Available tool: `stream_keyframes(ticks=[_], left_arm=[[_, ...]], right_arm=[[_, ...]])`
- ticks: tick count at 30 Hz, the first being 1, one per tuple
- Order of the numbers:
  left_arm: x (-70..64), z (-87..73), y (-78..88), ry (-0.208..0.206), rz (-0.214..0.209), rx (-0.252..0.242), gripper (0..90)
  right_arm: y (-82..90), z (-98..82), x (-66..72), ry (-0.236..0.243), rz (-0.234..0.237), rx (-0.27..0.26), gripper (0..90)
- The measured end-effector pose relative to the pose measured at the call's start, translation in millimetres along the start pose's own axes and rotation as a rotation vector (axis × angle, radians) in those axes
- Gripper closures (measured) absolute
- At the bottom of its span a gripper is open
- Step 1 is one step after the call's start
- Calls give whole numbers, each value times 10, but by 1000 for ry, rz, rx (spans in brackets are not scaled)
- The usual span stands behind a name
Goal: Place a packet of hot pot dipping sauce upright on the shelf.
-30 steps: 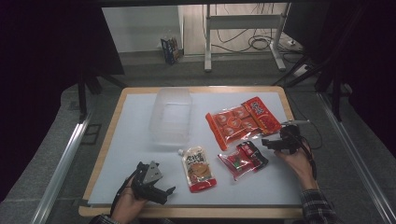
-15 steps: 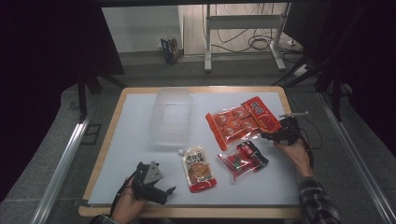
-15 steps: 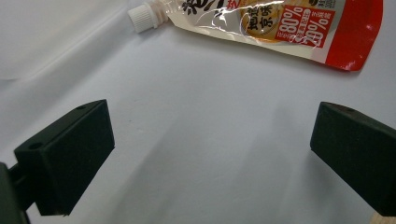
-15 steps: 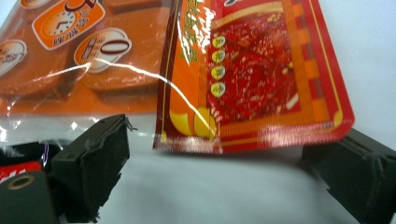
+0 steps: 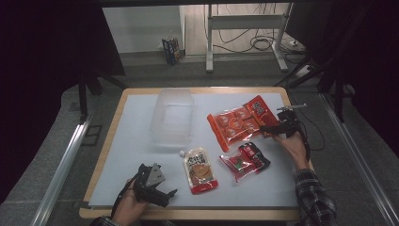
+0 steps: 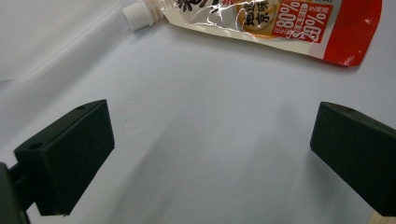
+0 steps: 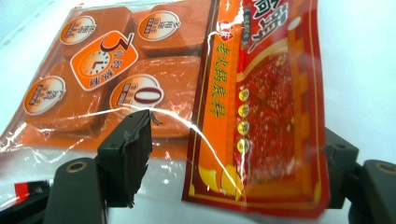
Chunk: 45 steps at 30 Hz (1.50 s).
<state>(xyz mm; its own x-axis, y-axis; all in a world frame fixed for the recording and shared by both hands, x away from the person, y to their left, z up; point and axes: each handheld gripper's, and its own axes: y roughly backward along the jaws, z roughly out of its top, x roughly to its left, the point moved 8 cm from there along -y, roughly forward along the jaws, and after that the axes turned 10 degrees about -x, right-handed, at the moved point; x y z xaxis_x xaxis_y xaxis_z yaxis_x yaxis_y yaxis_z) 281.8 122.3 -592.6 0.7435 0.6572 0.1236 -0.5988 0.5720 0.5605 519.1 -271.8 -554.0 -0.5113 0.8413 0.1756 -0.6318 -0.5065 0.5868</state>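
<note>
Your right sleeve (image 5: 314, 197) is dark plaid. Both grippers are black: the left gripper (image 5: 165, 194) carries a grey 3-cornered plate; the right gripper (image 5: 264, 128) trails a black cable; 2 blocky jaws each.

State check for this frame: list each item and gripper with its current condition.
left gripper: open, empty, low over the table.
right gripper: jaws just closing around the orange snack pack, not yet pinching.
clear bin: upright, empty.
spout pouch: flat, capped.
red packet: flat, untouched.
</note>
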Motion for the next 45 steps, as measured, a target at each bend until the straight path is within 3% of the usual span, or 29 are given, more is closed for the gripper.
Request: stream_keyframes(ticks=[4, 9, 13, 16, 21, 24, 29, 36, 45], left_arm=[[-1, -3, -3, -2, 0, 3, 0], [-6, -7, -11, -6, 0, 7, 0], [-12, -8, -11, -10, -3, 7, 0], [-17, -8, -11, -14, -5, 8, 0], [-26, -9, -17, -21, -6, 11, 0], [-27, -8, -16, -23, -5, 11, 0], [-31, -6, -13, -27, -5, 11, 0], [-31, -1, -11, -29, -4, 8, 0], [-28, 6, -3, -29, 1, 3, 0]], right_arm=[[-85, 39, -45, -8, 5, 31, 321], [-211, 106, -71, 22, -8, 56, 467], [-277, 173, -78, 15, -4, 46, 596], [-321, 177, -133, 23, -47, 62, 668], [-388, 167, -202, -42, -66, 61, 751], [-401, 174, -178, -35, -63, 64, 873], [-366, 221, -102, 59, -117, 63, 882], [-240, 343, -26, 63, -115, 29, 882], [-20, 603, 168, 110, -107, -30, 882]])
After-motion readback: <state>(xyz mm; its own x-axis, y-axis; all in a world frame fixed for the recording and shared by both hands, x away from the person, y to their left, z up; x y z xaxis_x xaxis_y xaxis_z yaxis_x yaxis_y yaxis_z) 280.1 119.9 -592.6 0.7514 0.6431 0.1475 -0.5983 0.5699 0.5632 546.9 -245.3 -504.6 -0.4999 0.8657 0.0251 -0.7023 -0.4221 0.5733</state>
